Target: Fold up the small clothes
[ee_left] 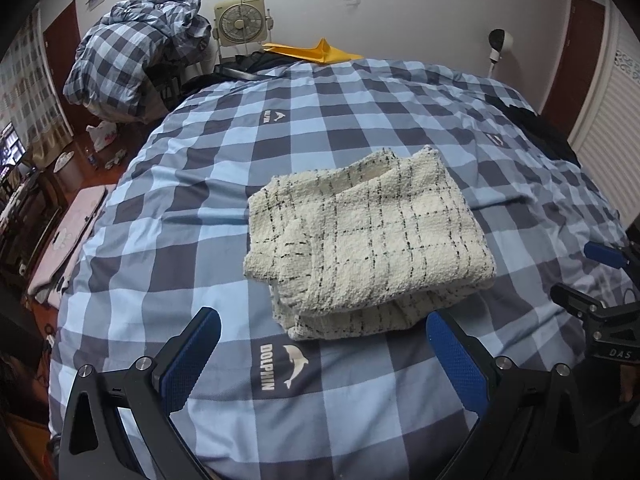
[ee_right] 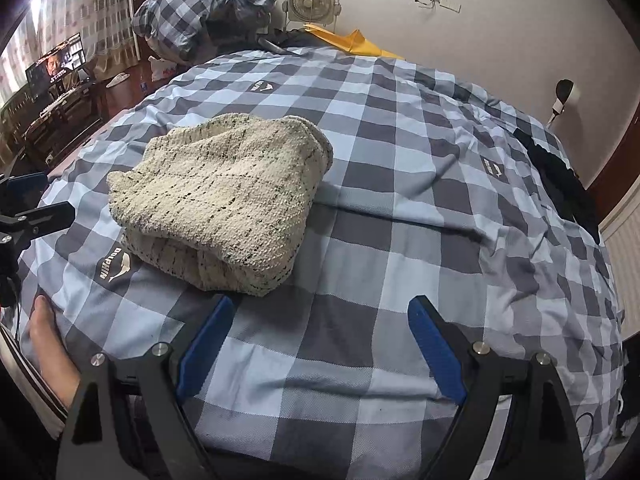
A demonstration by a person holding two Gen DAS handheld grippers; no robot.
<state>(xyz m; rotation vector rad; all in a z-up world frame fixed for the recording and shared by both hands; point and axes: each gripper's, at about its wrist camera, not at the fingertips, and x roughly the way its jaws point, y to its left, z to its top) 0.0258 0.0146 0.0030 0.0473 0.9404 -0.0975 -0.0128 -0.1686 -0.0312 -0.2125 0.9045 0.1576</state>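
Observation:
A cream knitted garment (ee_left: pixel 368 236) with thin black grid lines lies folded into a thick rectangle on the blue-and-grey checked bed cover (ee_left: pixel 192 184). My left gripper (ee_left: pixel 322 316) hovers just short of its near edge. Its blue pads stand wide open and touch nothing. In the right wrist view the same garment (ee_right: pixel 224 200) sits up and to the left. My right gripper (ee_right: pixel 320 300) is open over bare checked cover (ee_right: pixel 400 208), to the right of the garment's near corner. Each gripper shows at the edge of the other's view: the right gripper (ee_left: pixel 576 272), the left gripper (ee_right: pixel 48 198).
A bundle of checked bedding (ee_left: pixel 136 48), a box fan (ee_left: pixel 240 20) and a yellow sheet (ee_left: pixel 316 52) lie past the bed's far side. Dark clothing (ee_left: pixel 548 132) rests on the bed's right edge. A hand (ee_right: pixel 48 344) shows at lower left, a lit screen (ee_right: pixel 56 64) beyond.

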